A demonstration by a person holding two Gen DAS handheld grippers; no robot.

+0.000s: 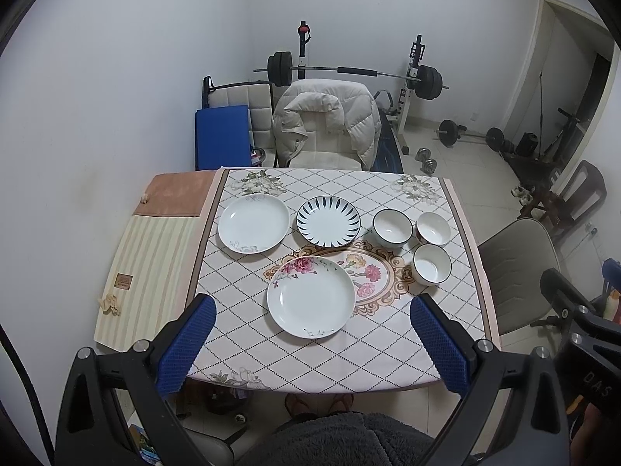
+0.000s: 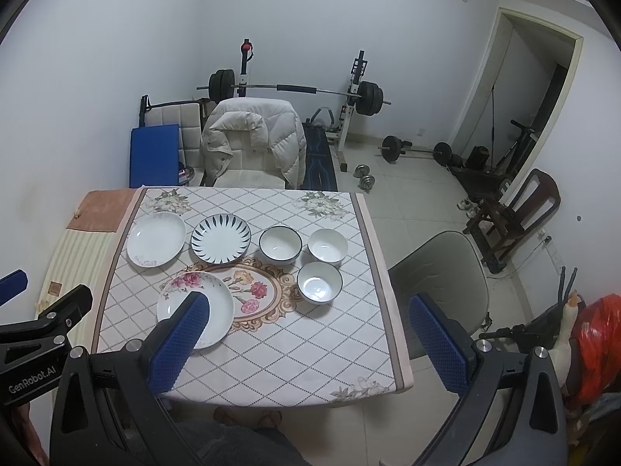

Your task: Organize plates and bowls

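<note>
Three plates lie on the table: a white plate with a faint floral rim (image 1: 254,224) (image 2: 156,239) at the back left, a plate with dark blue leaf strokes (image 1: 328,221) (image 2: 220,237) beside it, and a pink-flowered plate (image 1: 311,296) (image 2: 217,295) nearest me. Three white bowls cluster at the right: a dark-rimmed bowl (image 1: 392,227) (image 2: 280,244), a plain bowl (image 1: 433,228) (image 2: 327,246), and a front bowl (image 1: 431,264) (image 2: 319,282). My left gripper (image 1: 312,320) hovers open above the near table edge, holding nothing. My right gripper (image 2: 308,318) is open too, its left finger overlapping the pink-flowered plate.
The table wears a diamond-patterned cloth (image 1: 248,334) with a striped runner (image 1: 147,272) at the left. A chair with a cream jacket (image 1: 326,124) stands behind, a grey chair (image 2: 438,291) at the right. Barbell rack (image 1: 349,73) and weights fill the room beyond.
</note>
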